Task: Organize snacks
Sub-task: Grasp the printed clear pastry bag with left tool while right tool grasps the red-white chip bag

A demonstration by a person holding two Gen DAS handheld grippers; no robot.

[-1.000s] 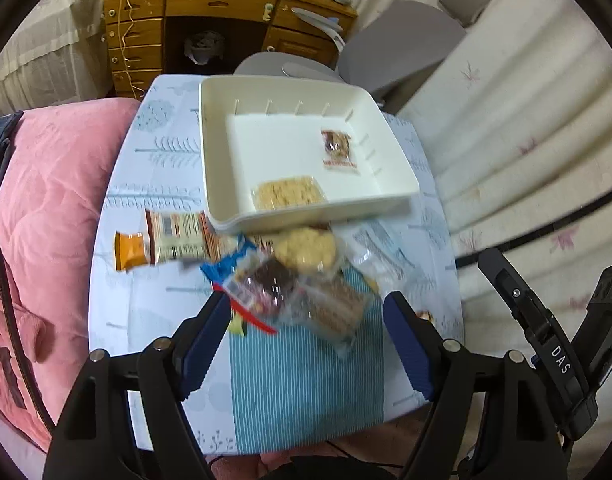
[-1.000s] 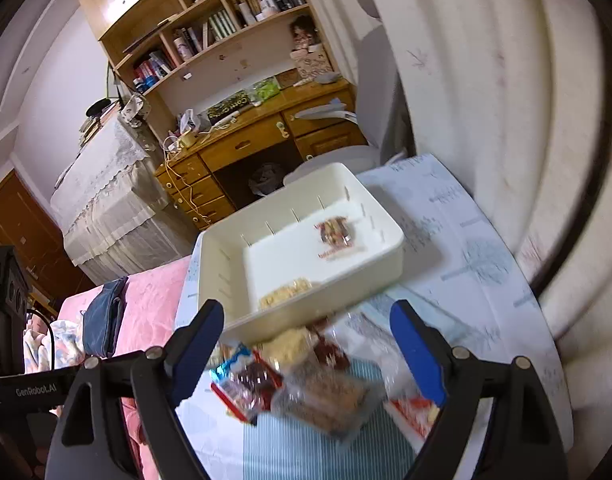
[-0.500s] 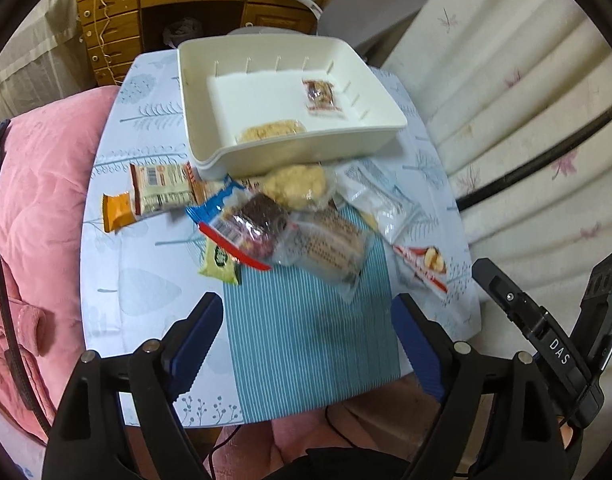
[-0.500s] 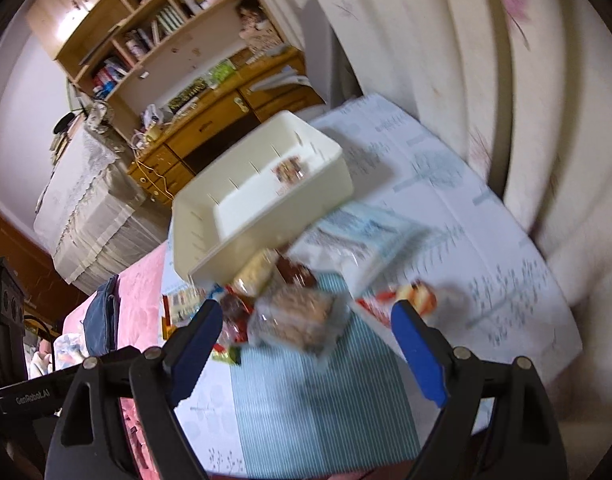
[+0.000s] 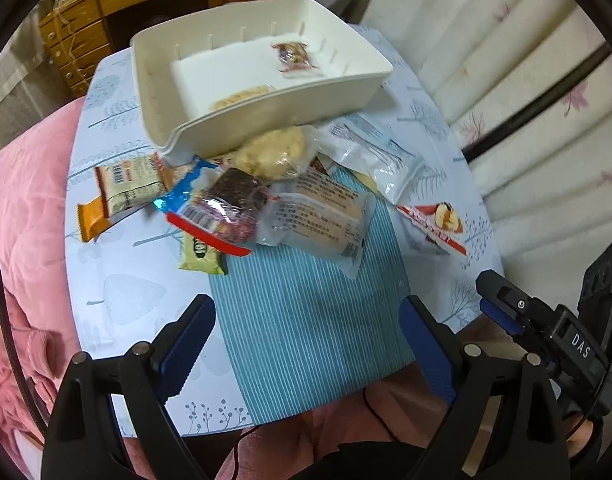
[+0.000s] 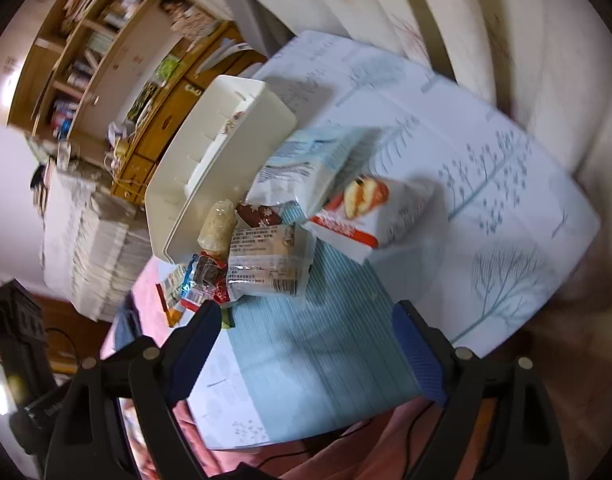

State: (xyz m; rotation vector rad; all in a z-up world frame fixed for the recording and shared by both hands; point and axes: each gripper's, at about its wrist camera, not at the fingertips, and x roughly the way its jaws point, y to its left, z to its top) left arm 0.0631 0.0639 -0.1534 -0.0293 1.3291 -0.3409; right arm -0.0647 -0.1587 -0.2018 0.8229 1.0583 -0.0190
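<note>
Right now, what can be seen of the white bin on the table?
The white bin is a rectangular, smooth plastic-looking tub with rounded corners and short ribs on its inner walls. It sits upright at the table's far end, open-topped. Inside lie a clear-wrapped brown snack and a pale crumbly one near the front wall. A pale round wrapped snack presses against its front wall. Neither gripper touches it.

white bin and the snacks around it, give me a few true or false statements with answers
1. The white bin holds a small wrapped snack. True.
2. The left gripper is shut on a packet. False: its jaws are open and empty.
3. The red and white packet lies inside the bin. False: it lies on the table, apart from the pile.
4. The right gripper holds nothing. True.
5. The bin is full. False: much of its floor is bare.
</note>
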